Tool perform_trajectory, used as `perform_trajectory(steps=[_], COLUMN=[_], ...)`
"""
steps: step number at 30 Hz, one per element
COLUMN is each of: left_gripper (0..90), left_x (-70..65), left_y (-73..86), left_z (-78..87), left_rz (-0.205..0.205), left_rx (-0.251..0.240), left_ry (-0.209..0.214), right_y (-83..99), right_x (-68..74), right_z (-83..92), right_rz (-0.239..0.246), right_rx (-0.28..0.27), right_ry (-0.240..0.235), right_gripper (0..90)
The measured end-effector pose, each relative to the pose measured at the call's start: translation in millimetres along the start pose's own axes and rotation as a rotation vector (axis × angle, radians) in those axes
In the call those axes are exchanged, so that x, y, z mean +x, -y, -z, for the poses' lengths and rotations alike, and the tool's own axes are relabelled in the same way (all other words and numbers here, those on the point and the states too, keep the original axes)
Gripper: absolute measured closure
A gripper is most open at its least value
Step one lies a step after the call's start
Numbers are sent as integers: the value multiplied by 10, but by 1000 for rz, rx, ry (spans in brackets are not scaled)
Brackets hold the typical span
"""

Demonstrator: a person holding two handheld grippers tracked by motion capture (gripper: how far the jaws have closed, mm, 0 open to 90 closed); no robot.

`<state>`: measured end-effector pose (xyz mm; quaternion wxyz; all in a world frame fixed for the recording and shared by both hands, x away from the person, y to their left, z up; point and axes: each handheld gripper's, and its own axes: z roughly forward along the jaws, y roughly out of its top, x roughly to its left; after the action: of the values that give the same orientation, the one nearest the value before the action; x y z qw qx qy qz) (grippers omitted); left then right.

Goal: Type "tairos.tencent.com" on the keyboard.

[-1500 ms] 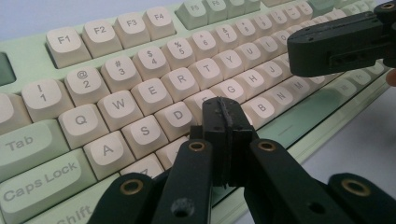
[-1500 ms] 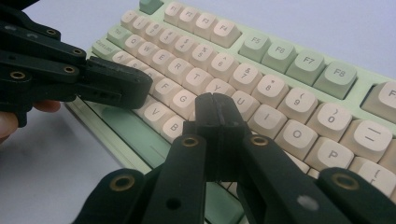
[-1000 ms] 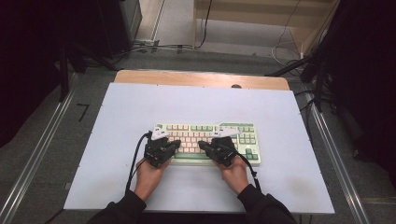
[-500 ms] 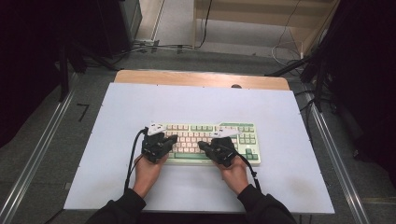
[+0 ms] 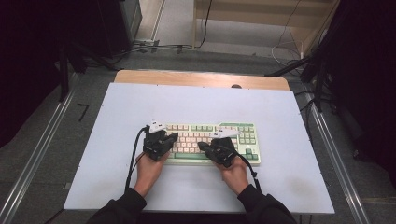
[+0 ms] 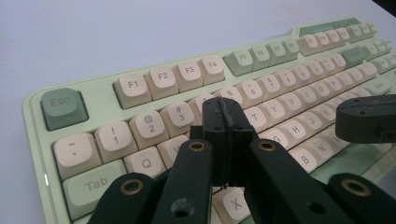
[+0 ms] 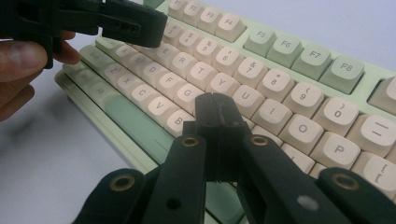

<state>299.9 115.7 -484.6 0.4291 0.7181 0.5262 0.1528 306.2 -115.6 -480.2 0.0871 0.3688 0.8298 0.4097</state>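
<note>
- Pale green keyboard with cream keys lies on the white table top, nearer its front edge.
- Left gripper hovers over the number row, jaws pressed together, empty.
- Right gripper over the letter keys, likewise closed and empty.

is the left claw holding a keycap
No, in the left gripper view the left claw is shut on nothing, poised over the keyboard.

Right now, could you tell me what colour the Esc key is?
The Esc key is dull grey-green, clearest in the left gripper view.
</note>
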Motion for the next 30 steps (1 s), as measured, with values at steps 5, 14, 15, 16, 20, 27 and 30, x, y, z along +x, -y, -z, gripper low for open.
perform_trajectory(steps=[5,14,15,16,20,27,30], left_gripper=[900,900,900,900,900,900,900], left_x=[-10,-4,-3,-3,-1,-4,-5], left_y=[-8,-7,-7,-6,-7,-5,-5], left_z=[-28,-47,-47,-49,-50,-60,-59], left_rz=[-10,-10,-12,-12,-10,-11,-12], left_rx=[2,12,14,13,12,13,13], left_ry=[-10,-18,-19,-21,-22,-20,-20], right_y=[1,1,2,2,2,3,4], right_x=[3,1,2,2,4,1,2], right_z=[-1,6,6,6,8,7,6], right_rz=[1,1,2,2,1,2,4], right_rx=[2,-2,-2,-2,-2,-2,0], right_ry=[0,0,0,0,0,1,1], right_gripper=[873,873,873,873,873,873,873])
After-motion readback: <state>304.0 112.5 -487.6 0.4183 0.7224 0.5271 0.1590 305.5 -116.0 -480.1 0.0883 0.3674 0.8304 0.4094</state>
